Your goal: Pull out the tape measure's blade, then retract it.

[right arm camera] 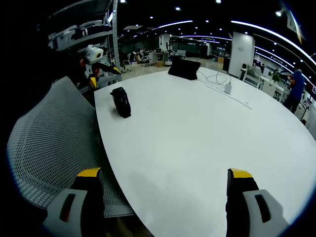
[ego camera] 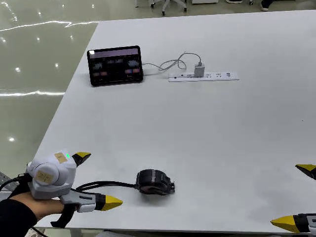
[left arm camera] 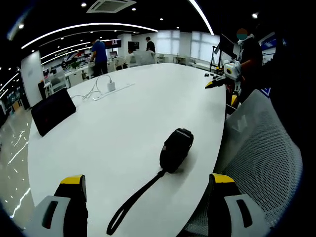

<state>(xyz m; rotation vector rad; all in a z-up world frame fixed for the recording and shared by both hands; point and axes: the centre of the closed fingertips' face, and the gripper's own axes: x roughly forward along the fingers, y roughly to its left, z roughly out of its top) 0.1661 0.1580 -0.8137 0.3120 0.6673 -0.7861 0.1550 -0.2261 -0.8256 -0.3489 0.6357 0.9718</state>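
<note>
A black tape measure (ego camera: 154,182) (left arm camera: 176,148) (right arm camera: 121,101) lies on the white table (ego camera: 197,128) near the front edge, with its black wrist strap (ego camera: 101,185) (left arm camera: 133,205) trailing left. No blade shows outside the case. My left gripper (ego camera: 101,179) (left arm camera: 145,185) stands open just left of it, with the strap between its yellow-tipped fingers. My right gripper (ego camera: 298,195) (right arm camera: 163,175) is open at the table's front right corner, far from the tape measure, with nothing between its fingers.
A dark tablet (ego camera: 115,65) stands at the back left, wired by a white cable to a charger in a white power strip (ego camera: 203,76). A mesh chair (right arm camera: 49,143) sits beside the table's front edge. People stand at distant benches.
</note>
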